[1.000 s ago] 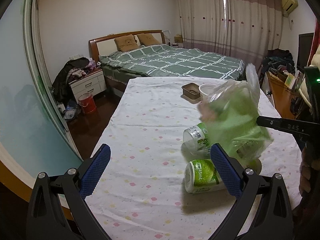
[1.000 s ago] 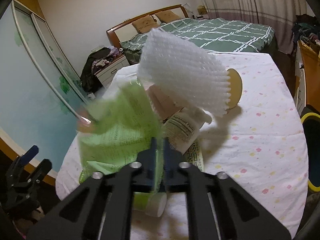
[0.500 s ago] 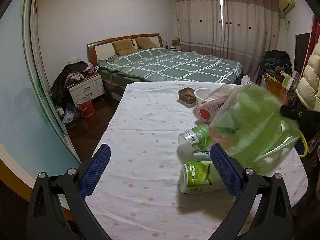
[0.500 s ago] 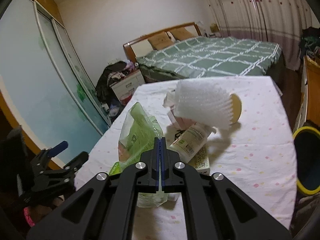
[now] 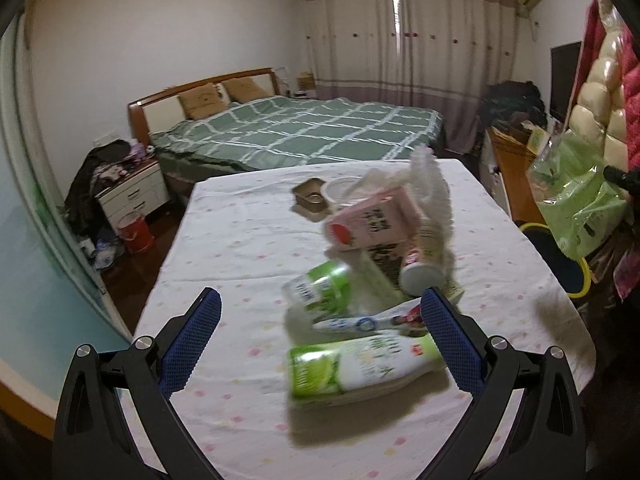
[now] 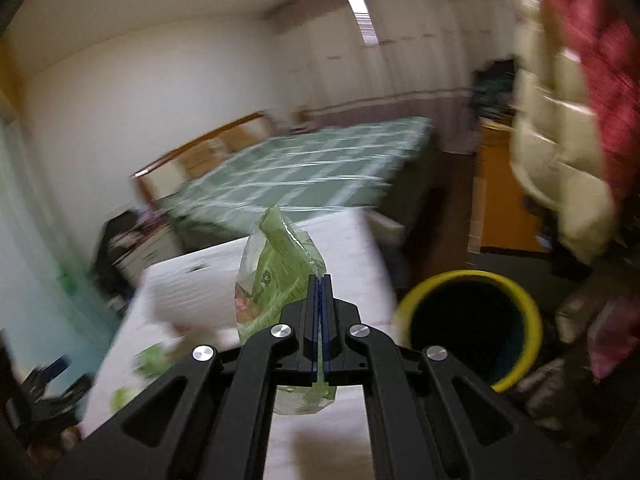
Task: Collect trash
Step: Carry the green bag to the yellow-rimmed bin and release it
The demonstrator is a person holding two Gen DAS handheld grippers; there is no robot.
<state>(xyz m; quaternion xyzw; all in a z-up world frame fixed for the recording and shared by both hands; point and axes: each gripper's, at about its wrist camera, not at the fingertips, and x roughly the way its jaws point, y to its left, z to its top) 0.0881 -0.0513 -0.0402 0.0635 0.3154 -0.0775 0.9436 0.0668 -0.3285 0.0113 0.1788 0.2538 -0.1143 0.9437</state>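
My right gripper (image 6: 321,280) is shut on a green plastic bag (image 6: 276,268) and holds it in the air past the table's right edge, left of the yellow-rimmed bin (image 6: 468,320). The bag (image 5: 576,204) and bin (image 5: 568,268) also show at the right of the left wrist view. My left gripper (image 5: 320,332) is open and empty above the table's near end. Between and beyond its fingers lie a green-labelled bottle (image 5: 360,364), a flat wrapper (image 5: 368,322), a green-capped jar (image 5: 320,288), a pink carton (image 5: 372,220), a white cup (image 5: 420,268) and white foam netting (image 5: 432,184).
The table (image 5: 240,240) has a white dotted cloth. A small brown tin (image 5: 310,198) and a white bowl (image 5: 344,190) stand at its far end. Beyond are a green bed (image 5: 300,132), a nightstand (image 5: 132,192) and a red bucket (image 5: 134,232). An orange desk (image 5: 512,168) stands right.
My right gripper has carried the green bag off the trash pile to the right, to beside the bin. The carton, cup and netting behind it have come into view. My left gripper stays open.
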